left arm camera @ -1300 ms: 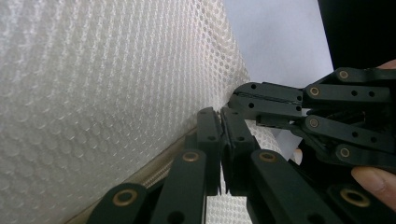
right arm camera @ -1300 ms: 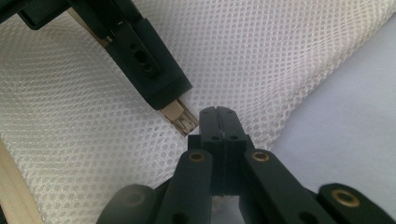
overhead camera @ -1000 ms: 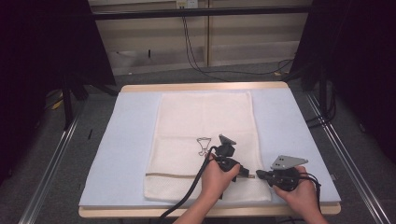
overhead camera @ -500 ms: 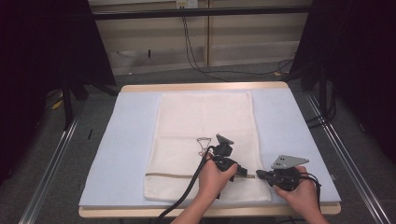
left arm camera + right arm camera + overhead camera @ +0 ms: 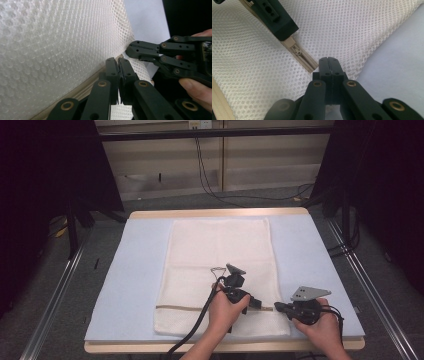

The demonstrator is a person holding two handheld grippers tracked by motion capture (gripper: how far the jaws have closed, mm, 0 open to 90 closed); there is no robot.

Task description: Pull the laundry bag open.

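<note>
A white mesh bag point(image 5: 220, 250) lies flat on the blue mat point(image 5: 135, 270), with a beige zipper point(image 5: 190, 308) across its near end. My left gripper point(image 5: 260, 304) lies low over the zipper's right part, jaws shut, pointing right. The zipper slider point(image 5: 296, 51) shows just past its tip point(image 5: 284, 27). My right gripper point(image 5: 276, 307) points left at the bag's right edge, jaws shut, with its tip point(image 5: 328, 59) beside the zipper's end. The two tips nearly meet point(image 5: 118, 60). Whether either pinches mesh or the pull tab I cannot tell.
The mat covers a wooden table point(image 5: 215, 212) with metal rails point(image 5: 365, 275) along both sides. Cables point(image 5: 205, 170) hang by the far wall. A black cable point(image 5: 197, 325) trails from the left gripper over the bag's near end.
</note>
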